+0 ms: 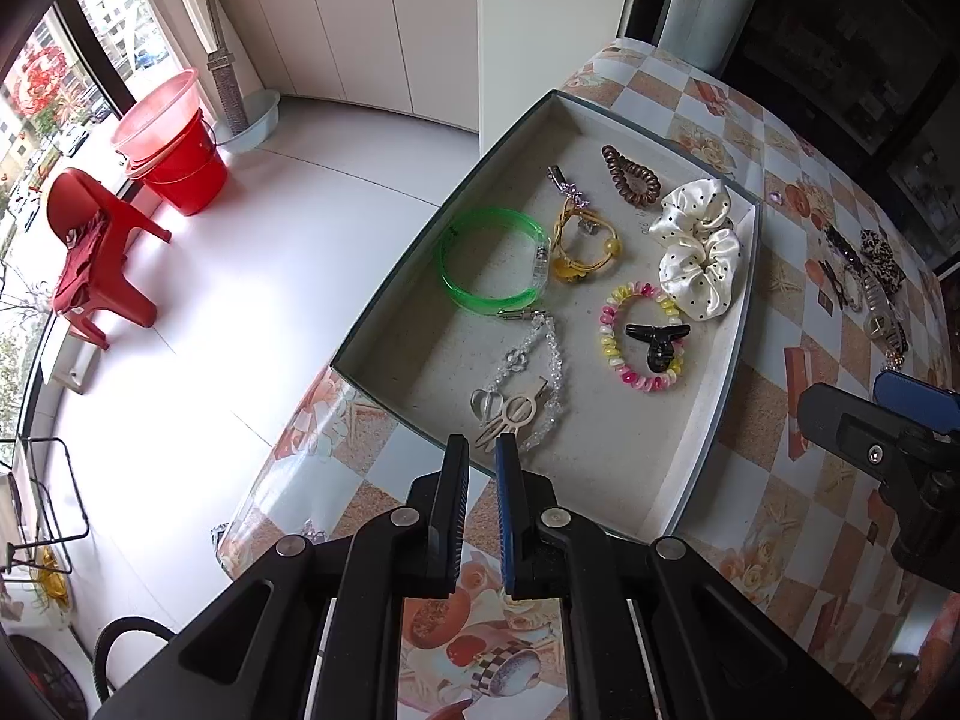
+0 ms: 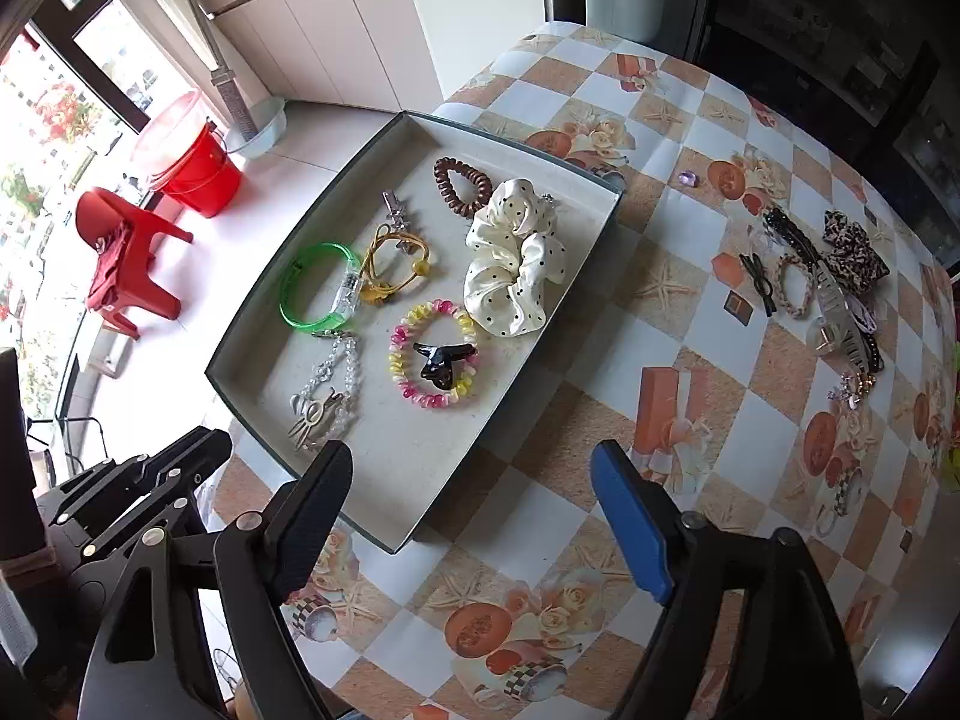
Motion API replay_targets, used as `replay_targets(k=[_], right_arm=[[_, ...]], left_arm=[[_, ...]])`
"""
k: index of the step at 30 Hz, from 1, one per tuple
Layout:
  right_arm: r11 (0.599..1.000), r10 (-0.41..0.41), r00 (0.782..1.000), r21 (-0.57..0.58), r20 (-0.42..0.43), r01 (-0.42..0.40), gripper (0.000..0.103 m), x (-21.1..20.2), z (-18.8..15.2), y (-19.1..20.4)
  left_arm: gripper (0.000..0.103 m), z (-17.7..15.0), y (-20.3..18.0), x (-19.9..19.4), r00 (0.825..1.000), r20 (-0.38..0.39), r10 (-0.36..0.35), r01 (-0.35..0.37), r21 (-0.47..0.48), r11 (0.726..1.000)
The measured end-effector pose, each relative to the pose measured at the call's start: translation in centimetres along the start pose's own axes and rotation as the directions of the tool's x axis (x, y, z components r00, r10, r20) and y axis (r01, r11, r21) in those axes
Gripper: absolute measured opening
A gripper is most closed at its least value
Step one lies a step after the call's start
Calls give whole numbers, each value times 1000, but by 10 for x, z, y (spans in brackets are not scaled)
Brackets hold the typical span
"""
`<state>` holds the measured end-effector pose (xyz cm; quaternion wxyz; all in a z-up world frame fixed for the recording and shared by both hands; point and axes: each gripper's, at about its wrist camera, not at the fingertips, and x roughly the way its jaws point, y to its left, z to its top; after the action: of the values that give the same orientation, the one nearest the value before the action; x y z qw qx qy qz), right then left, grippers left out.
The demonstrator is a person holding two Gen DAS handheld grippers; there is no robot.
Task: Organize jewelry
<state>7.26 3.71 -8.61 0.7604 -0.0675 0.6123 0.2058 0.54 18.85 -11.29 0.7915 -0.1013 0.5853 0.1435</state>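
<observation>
Both sets of jaws carry nothing. On my left gripper (image 1: 482, 450) they are drawn together to a thin slit with nothing between them; on my right gripper (image 2: 471, 462) they stand wide apart, with only tabletop and the tray's near corner showing through the gap.

I have both grippers pointing steeply down over the near edge of the table (image 2: 720, 192). My left one sits above the near rim of the tray (image 1: 708, 438), and my right one is off to its right, above the tablecloth just beside the tray.

Inside the tray I see a green bangle (image 1: 489, 261), a yellow cord bracelet (image 1: 585, 243), a brown spiral hair tie (image 1: 630, 174), a cream dotted scrunchie (image 1: 699, 249), a pink and yellow bead bracelet (image 1: 639, 336) with a black hair clip (image 1: 657, 342) lying across it, and a clear bead chain (image 1: 528, 378) with a pale clip (image 1: 510, 414) on its near end.

More pieces lie loose in a cluster (image 2: 822, 288) well apart from the tray, toward the table's far right side: a leopard-print bow, a braided band, a few clips.

My table wears a checkered cloth printed with roses and starfish. Beyond it I see a pale tiled floor, a red plastic chair (image 2: 129, 258), a red bucket (image 2: 201, 174) and a bright window.
</observation>
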Motion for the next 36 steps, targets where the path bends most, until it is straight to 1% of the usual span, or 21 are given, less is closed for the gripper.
replay_targets(k=[5, 6, 15, 36], right_arm=[[1000, -7, 1000, 1, 24, 7, 88, -4, 0, 1], [1000, -6, 1000, 3, 27, 6, 88, -5, 0, 0], [1000, -3, 1000, -4, 19, 3, 88, -3, 1, 2], [1000, -7, 1000, -13, 12, 7, 88, -4, 1, 1]], left_arm=[[12, -3, 1, -4, 998, 17, 53, -53, 10, 999], [12, -3, 1, -5, 998, 17, 54, -54, 13, 998], [12, -3, 3, -5, 999, 9, 38, -38, -1, 999], [12, -2, 0, -7, 999, 5, 41, -41, -9, 999]])
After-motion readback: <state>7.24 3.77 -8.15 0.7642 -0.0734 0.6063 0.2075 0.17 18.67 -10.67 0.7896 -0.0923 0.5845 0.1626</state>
